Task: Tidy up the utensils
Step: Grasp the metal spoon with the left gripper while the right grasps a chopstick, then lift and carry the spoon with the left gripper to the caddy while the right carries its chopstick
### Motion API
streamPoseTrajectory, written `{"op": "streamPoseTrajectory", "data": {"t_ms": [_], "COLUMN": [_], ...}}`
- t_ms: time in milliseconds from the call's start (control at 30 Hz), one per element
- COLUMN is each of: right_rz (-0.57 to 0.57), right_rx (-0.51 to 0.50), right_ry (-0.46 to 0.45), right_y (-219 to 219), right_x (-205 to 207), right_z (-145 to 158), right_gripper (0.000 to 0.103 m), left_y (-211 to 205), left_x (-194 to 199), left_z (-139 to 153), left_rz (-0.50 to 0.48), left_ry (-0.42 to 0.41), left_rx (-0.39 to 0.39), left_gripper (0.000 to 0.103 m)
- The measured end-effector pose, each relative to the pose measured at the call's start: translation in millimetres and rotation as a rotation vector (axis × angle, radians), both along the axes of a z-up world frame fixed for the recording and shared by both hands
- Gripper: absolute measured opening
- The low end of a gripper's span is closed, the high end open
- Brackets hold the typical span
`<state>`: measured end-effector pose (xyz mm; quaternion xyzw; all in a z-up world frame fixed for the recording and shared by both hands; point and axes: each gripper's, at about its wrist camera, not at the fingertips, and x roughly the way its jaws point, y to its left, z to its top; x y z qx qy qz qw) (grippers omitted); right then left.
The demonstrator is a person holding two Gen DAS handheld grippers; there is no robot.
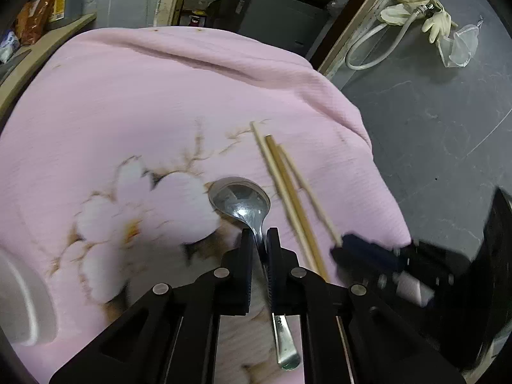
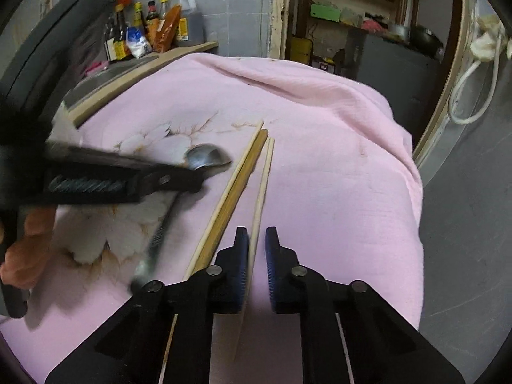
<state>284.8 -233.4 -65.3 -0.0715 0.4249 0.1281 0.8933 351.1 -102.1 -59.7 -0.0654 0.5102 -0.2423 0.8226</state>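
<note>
A steel spoon (image 1: 240, 200) lies bowl-up on the pink flowered cloth (image 1: 160, 96). My left gripper (image 1: 259, 232) is shut on its thin neck, and the handle runs back under the jaws. To its right lie three chopsticks: a pale one and a darker one (image 1: 284, 192) side by side, and a separate pale chopstick (image 1: 307, 188). In the right wrist view that separate chopstick (image 2: 264, 185) runs between the blue pads of my right gripper (image 2: 257, 232), which is shut on its near end. The left gripper (image 2: 198, 179) shows blurred over the spoon (image 2: 208, 156).
A white dish rim (image 1: 22, 300) sits at the cloth's left edge. Sauce bottles (image 2: 144, 32) stand on a wooden ledge at the back left. The cloth drops off on the right to grey floor with a hose and gloves (image 1: 416, 12). A hand (image 2: 25, 249) holds the left gripper.
</note>
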Motion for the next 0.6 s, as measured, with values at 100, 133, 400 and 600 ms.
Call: {"op": "streamPoseTrajectory", "data": {"t_ms": [100, 133, 400, 600], "right_rz": [-0.004, 0.001, -0.023, -0.046], "right_rx": [0.024, 0.025, 0.128, 0.142], "right_ry": [0.021, 0.036, 0.163, 0.100], "right_y": [-1, 0, -4, -7], "right_x": [12, 18, 68, 48], "right_z": [1, 1, -3, -1], "right_gripper": [0.008, 0.008, 0.006, 0.003], "left_y": [7, 8, 5, 3], "left_x": [-3, -3, 8, -11], "left_z": [2, 3, 0, 8], "left_rz": [-0.008, -0.013, -0.044, -0.041], "left_ry": [-0.003, -0.001, 0.042, -0.061], "left_rx": [0.017, 0.022, 0.022, 0.049], "left_gripper": [0.006, 0.006, 0.006, 0.000]}}
